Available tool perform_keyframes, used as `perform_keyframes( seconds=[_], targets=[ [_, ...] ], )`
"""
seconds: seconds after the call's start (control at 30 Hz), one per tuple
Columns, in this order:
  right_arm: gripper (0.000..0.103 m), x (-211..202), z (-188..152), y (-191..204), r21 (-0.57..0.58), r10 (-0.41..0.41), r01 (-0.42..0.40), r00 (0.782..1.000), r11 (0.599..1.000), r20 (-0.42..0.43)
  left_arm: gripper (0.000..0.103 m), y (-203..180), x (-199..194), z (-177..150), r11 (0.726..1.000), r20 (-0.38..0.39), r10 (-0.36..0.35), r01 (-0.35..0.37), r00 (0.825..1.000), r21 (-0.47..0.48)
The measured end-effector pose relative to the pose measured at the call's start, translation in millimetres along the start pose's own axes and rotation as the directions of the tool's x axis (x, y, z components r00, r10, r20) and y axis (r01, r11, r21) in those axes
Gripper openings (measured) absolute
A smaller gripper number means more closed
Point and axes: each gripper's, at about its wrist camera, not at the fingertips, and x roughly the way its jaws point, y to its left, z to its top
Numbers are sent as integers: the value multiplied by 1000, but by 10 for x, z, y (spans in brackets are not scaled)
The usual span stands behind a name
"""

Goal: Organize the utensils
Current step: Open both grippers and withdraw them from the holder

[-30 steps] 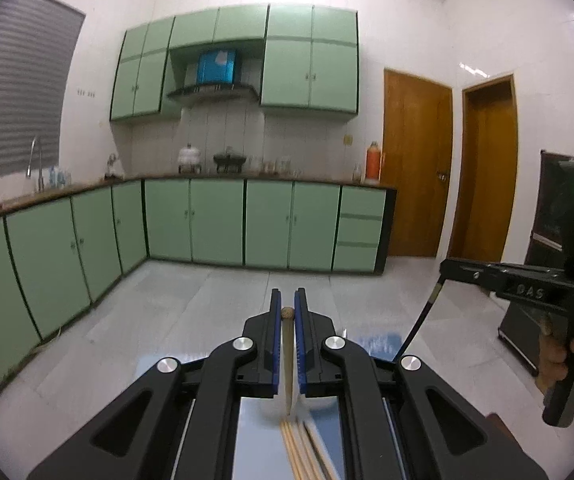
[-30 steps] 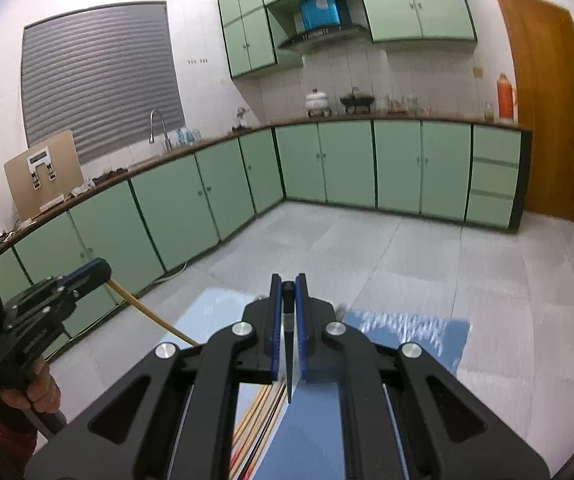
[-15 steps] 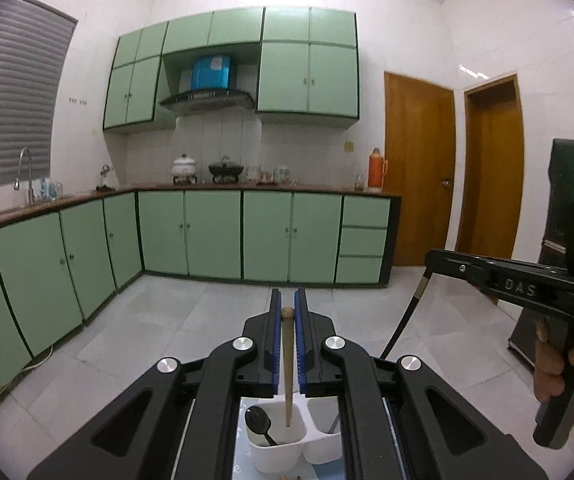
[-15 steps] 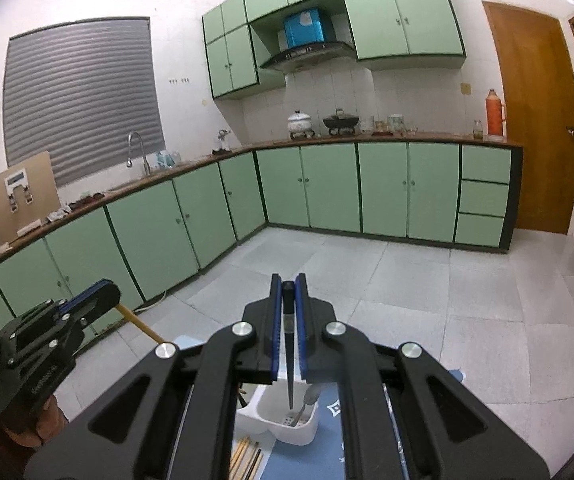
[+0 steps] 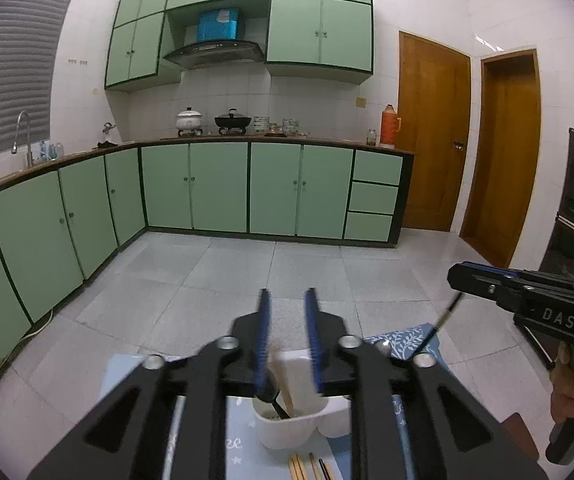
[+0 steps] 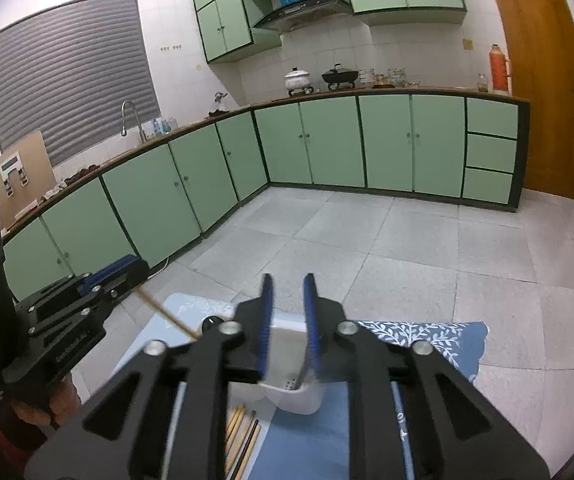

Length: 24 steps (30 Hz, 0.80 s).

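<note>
Both sets of jaws have just been opening. The left gripper (image 5: 287, 296) has its jaws spread. The wooden chopstick (image 5: 283, 378) leans loose between them, its low end in the white holder (image 5: 279, 436) beside a black spoon (image 5: 269, 390). The right gripper (image 6: 287, 280) is spread too. The dark chopstick (image 5: 445, 318) hangs down between its jaws toward the holder's other side. It is blurry, so I cannot tell if it has landed.

I think these sticks are very light, stiff and smooth. They can slip or roll. I would pinch one near its thick top end, so the thin end goes in first. More loose chopsticks (image 6: 243, 428) lie flat on the blue mat (image 6: 427, 336), just in front of the holder. Flat ones are hard to get under.

The holder looks light and may tip if I bump it. The mat's far edge is close behind it, then only floor (image 6: 407, 240). My two grippers are near each other, so I would lift straight up and away.
</note>
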Motion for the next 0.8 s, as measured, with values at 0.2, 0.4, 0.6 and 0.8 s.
perform_keyframes(
  seconds=[0.2, 0.4, 0.6, 0.8],
  targets=[
    [53, -395, -200, 10, 8, -41, 40, 997, 999, 66, 49, 48, -351, -79, 1000, 26, 18, -17, 999, -21],
    [88, -781, -756, 95, 12, -105, 105, 989, 994, 100, 66, 96, -732, -478, 998, -14, 40, -41, 999, -48],
    [90, -886, -1451, 189, 38, -147, 146, 989, 989, 28, 67, 104, -938, -1116, 997, -131, 48, -55, 990, -51],
    [90, -847, -2095, 349, 35, -166, 168, 985, 985, -51, 67, 100, -1032, -1658, 997, -230, 58, -69, 971, -40]
  ],
)
